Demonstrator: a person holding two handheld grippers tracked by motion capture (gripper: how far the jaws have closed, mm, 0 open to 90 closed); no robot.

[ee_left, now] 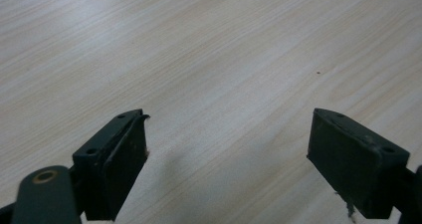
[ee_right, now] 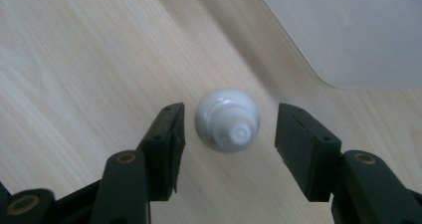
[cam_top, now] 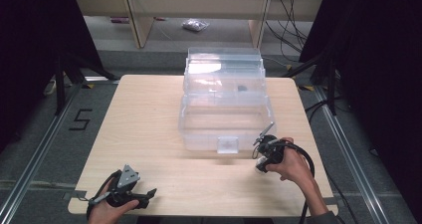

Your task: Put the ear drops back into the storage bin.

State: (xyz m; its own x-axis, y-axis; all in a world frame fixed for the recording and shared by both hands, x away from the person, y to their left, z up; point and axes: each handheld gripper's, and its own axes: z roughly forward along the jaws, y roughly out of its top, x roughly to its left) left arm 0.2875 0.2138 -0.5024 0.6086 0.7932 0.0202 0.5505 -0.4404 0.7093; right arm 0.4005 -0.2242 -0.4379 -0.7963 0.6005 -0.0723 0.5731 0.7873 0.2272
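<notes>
Your left tool [cam_top: 130, 193] rests low at the bench's [cam_top: 149, 119] near left edge, jaws apart over bare wood, nothing between them. Your right tool [cam_top: 263, 158] sits at near right, tilted down, just beside the near right corner of the clear plastic box [cam_top: 224, 112]. A small white thing [cam_top: 260, 168] lies under its tip; contact unclear. The box stands mid-bench, lid up at the far side.

pale matt wood-grain table [ee_right: 74, 59], glossy white, probably plastic, knob [ee_right: 228, 119], clear plastic box [cam_top: 224, 104].
</notes>
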